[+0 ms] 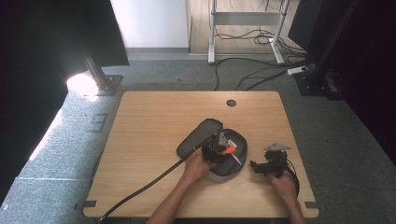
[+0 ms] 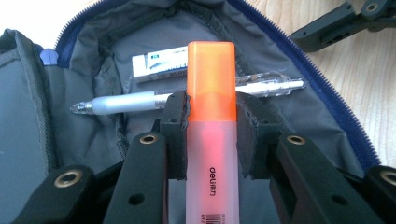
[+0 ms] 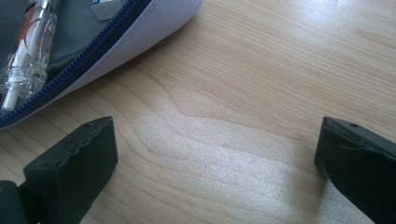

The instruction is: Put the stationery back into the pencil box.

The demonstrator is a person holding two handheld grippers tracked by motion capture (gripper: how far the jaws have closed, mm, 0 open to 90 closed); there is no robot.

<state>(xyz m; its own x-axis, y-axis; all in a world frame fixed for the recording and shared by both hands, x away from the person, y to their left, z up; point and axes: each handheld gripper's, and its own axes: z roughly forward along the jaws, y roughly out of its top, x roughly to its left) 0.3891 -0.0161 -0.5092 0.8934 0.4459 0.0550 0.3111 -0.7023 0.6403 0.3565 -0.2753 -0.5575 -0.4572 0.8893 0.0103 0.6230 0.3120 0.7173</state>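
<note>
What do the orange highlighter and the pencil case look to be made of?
Highlighter: likely plastic, with a translucent orange cap and a frosted, paler barrel with printed lettering. Pencil case: looks like woven fabric, with a matte grey creased lining and a blue zip along its edge.

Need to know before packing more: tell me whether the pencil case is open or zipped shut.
Open. The pencil case lies unzipped, its grey lining exposed, with a pen and eraser visible inside.

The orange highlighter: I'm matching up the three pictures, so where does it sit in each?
High view: orange highlighter at table centre, over the open pencil case, in the left hand-held gripper.
Left gripper view: upright at centre, clamped between the pads.
Right gripper view: not identifiable.
Shared landmark: the case's blue zipper.
</note>
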